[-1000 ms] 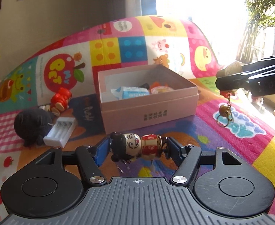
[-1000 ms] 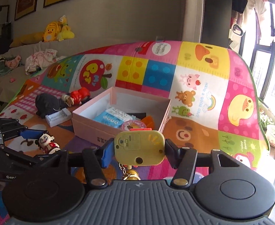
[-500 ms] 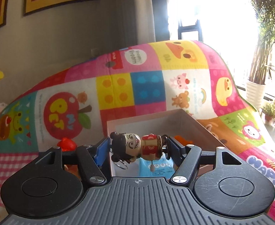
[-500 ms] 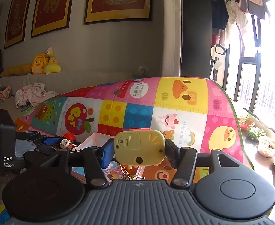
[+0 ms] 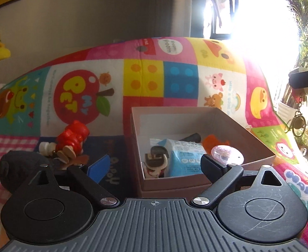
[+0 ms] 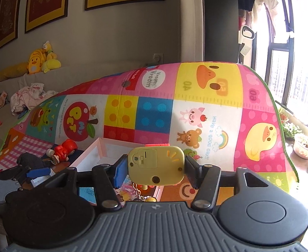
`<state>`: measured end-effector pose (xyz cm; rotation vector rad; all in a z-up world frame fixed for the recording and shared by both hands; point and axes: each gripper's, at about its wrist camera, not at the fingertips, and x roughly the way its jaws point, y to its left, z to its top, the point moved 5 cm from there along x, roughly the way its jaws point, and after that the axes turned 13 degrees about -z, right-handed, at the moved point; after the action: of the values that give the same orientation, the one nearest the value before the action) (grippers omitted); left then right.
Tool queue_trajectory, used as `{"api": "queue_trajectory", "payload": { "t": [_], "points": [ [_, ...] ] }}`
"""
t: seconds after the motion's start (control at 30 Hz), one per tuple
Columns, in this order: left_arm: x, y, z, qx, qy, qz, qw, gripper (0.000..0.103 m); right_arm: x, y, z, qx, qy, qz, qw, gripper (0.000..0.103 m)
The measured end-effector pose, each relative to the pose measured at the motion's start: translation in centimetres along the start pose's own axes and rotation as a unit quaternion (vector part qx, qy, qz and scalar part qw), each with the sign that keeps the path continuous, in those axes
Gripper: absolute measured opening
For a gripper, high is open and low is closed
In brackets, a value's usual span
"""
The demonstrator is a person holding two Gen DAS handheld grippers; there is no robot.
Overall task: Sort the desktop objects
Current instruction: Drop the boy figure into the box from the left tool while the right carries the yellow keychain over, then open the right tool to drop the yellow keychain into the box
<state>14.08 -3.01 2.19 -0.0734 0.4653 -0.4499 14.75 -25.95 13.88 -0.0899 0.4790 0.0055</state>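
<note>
the left gripper (image 5: 154,166) hangs over the near end of the pink box (image 5: 259,135), its jaws opening with nothing between them; the little doll (image 5: 155,162) lies in the box's near left corner, beside the blue tissue pack (image 5: 185,157); its long axis seems to run from near to far, though which end is the head is hard to tell; the step here is judged to be the release, and doing it well means lifting straight up and back so neither finger clips the box wall or drags the doll out; the right gripper (image 6: 156,168) is clamped on a yellow keychain toy (image 6: 156,166), flat back facing the camera, long axis across the jaws, chain (image 6: 137,191) dangling below; it hovers over the box's right side, so it should wait until the other gripper clears; a red figure (image 5: 73,140) and a black plush (image 5: 17,168) lie on the play mat (image 5: 175,79), left of the box, still unsorted
</note>
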Motion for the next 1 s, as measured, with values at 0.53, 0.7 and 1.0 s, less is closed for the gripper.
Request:
{"api": "queue_trajectory", "payload": {
  "t": [0.53,0.7,1.0],
  "points": [
    [-3.7,-2.1,-2.5,-0.003,0.001,-0.057,0.9983,0.1,17.6,6.1,1.8,0.038,0.156,-0.011,0.987,0.057],
    [-6.1,2.9,-2.8,-0.035,-0.012,0.066,0.9971,0.101,18.7,6.7,1.3,0.034,0.161,-0.031,0.986,0.065],
    [-7.3,8.6,-4.2,-0.126,-0.003,0.171,0.9773,0.101,14.6,16.6,3.3,0.003,0.177,0.094,0.98,0.076]
  ]
}}
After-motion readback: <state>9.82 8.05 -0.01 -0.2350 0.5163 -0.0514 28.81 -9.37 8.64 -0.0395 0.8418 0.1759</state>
